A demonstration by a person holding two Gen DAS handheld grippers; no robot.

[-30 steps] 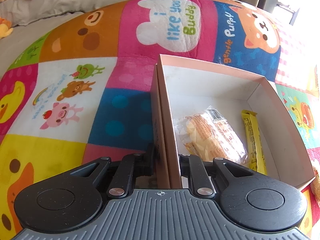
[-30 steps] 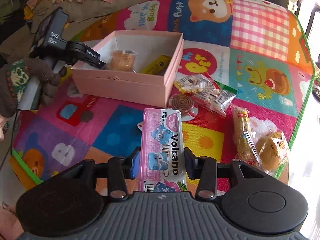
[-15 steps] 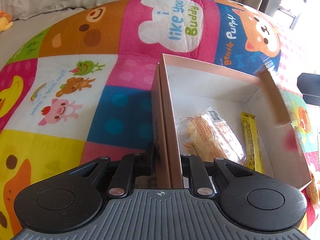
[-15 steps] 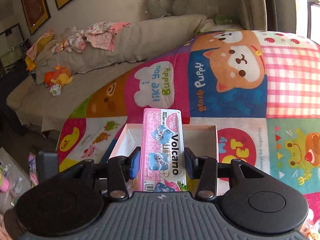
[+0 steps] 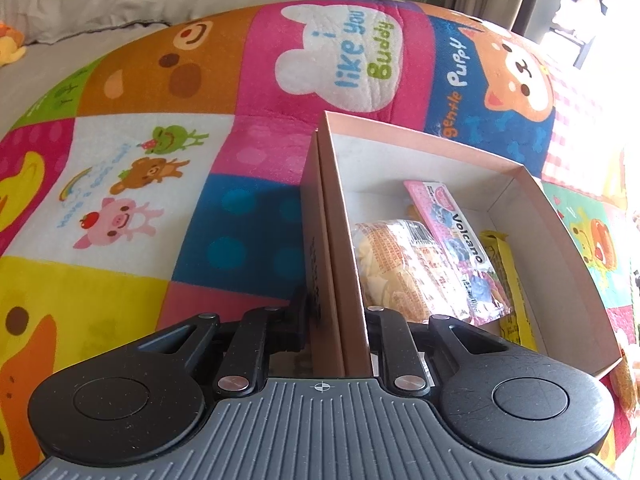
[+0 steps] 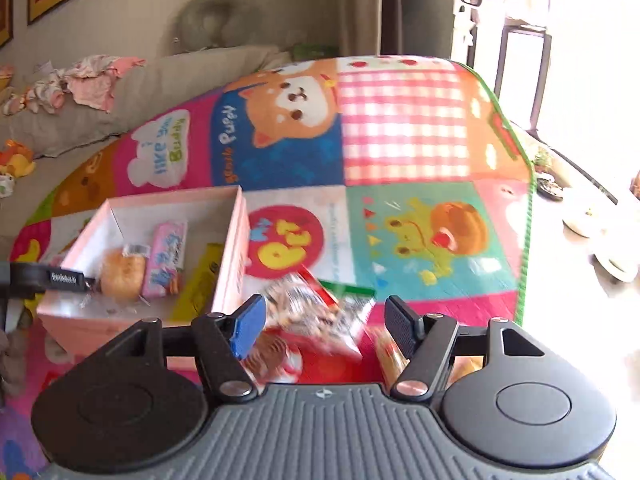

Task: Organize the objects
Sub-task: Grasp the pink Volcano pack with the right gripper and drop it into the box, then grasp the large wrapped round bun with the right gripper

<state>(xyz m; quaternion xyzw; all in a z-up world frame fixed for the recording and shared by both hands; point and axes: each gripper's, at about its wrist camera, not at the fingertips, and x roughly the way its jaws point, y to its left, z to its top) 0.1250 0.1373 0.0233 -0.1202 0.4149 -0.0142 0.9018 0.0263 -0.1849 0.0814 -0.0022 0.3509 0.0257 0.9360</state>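
A pink open box [image 5: 424, 148] [image 6: 230, 276] lies on the colourful play mat [image 5: 200, 208]. My left gripper [image 5: 334, 316] is shut on the box's left wall. Inside lie a clear bag of crackers [image 5: 384, 268] [image 6: 122, 274], the pink Volcano packet [image 5: 460, 248] [image 6: 166, 258] and a yellow bar [image 5: 508, 280] [image 6: 200, 280]. My right gripper [image 6: 324, 320] is open and empty, right of the box, above a clear snack bag [image 6: 316, 312].
Near the right gripper on the mat lie a round spiral snack [image 6: 272, 356] and a wrapped bar [image 6: 390, 356]. A grey sofa [image 6: 120, 92] with clothes and toys stands behind the mat. Dishes [image 6: 600, 232] sit on the floor past the mat's right edge.
The right gripper carried the Volcano packet over the box, opened and let it go inside. It has since moved right, over the loose snacks. The left gripper kept holding the box wall.
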